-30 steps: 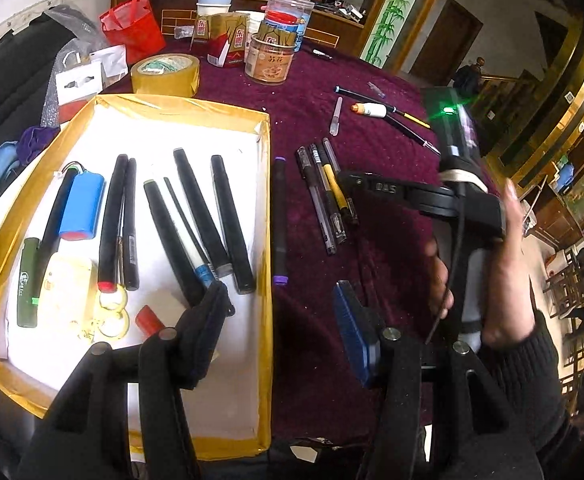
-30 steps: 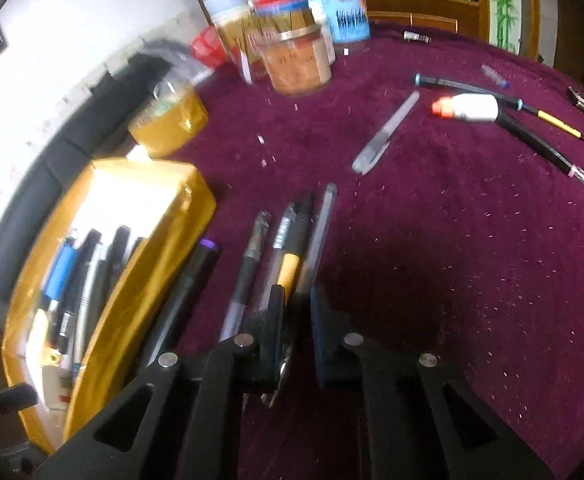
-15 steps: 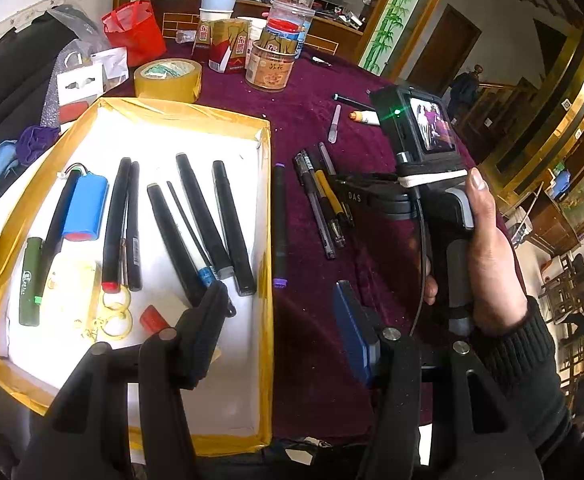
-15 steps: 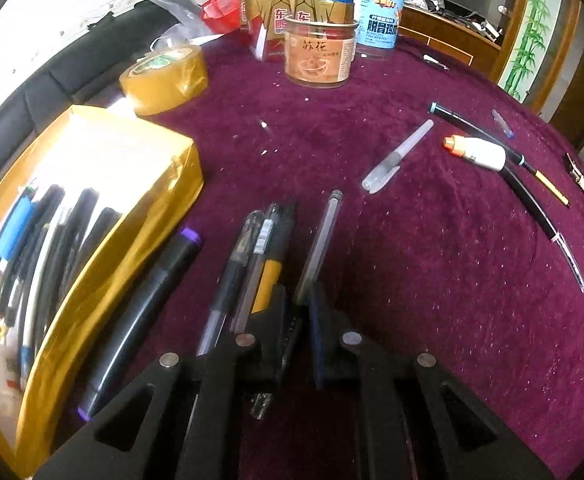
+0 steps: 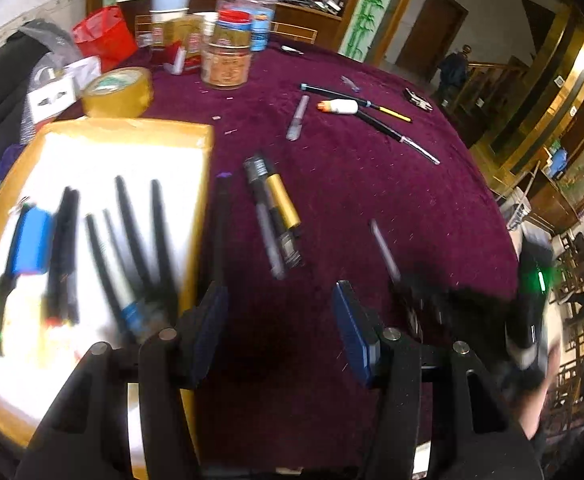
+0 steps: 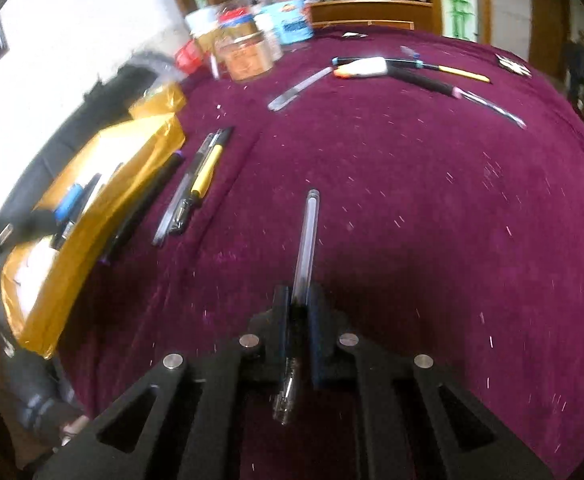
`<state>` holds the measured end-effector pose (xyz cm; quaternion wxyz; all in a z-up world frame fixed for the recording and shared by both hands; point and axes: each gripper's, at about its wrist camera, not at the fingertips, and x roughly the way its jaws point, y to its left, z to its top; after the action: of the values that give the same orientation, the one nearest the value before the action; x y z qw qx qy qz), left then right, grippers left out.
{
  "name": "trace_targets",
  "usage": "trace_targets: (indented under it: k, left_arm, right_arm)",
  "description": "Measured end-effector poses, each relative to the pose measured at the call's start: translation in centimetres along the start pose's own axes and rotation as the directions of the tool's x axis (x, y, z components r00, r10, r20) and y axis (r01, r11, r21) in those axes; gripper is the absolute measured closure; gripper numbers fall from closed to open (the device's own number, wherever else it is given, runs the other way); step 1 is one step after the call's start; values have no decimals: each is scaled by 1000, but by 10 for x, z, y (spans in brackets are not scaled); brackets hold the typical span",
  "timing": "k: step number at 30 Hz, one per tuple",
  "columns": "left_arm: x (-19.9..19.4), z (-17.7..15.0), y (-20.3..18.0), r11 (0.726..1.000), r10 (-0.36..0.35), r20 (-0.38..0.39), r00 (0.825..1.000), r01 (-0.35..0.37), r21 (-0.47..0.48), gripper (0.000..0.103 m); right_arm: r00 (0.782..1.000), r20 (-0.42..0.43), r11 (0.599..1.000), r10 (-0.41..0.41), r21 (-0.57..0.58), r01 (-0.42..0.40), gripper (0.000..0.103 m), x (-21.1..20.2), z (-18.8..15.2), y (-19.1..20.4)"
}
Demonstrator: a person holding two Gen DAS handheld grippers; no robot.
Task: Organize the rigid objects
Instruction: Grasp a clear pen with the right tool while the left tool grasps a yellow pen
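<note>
1. The right gripper (image 6: 300, 312) is clamped on a clear pen (image 6: 306, 240). The pen sits between the two pads and its long body points straight away from the camera, out over the purple tablecloth (image 6: 432, 200). Its tip end sticks back below the fingers.
2. The pen is thin and see-through, with a darker part where the pads squeeze it.
3. The left gripper (image 5: 279, 336) is spread wide with nothing in it. It hangs over the cloth just beside the gold tray (image 5: 179, 128).
4. Farther off, a bunch of pens (image 5: 275, 216), one with a yellow body, lies on the cloth near the tray.
5. Dark pens (image 5: 131, 232) lie side by side in the tray, but they are blurry and hard to tell apart.
6. In the left view, the right gripper is a dark smear at the edge.
</note>
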<state>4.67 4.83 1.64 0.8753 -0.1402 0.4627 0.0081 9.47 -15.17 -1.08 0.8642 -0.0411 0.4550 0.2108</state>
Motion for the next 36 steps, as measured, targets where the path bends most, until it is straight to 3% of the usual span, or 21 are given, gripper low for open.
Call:
trace_targets:
  k: [6,12,16,20,23,26,30,36]
  left_arm:
    - [52,50,-12,998,-55,-82,995,52,-47,51]
    - [108,82,-15,997,-12,-175,985,-2,-81,64]
    - [131,85,-10,993,6,-213,977,-31,-114,68]
    - [138,84,-5,989,29,-224,974,-60,-134,76]
    - [138,82,-12,993,70,-206,976,-88,-81,81]
    - [134,76,-14,995,40,-208,977,-59,-86,95]
    - [121,54,-31,998,45,-237,971,-56,-42,96]
    - [99,2,-38,997,-79,-305,949,69,-45,96]
  right_arm:
    - [999,28,999,26,23,-26,93,3,-6,-1]
    - [986,42,978,159,130,-164,94,5,-5,-25]
    - [985,43,976,167,134,-171,94,7,-3,-24]
    - [983,45,973,177,143,-182,94,6,-3,-25]
    - [983,46,973,176,142,-181,94,5,-5,-25]
    - [983,46,972,178,145,-183,94,5,-5,-25]
    - [983,45,973,176,146,-181,94,6,-4,-25]
    - [986,41,978,159,131,-163,94,5,-4,-23]
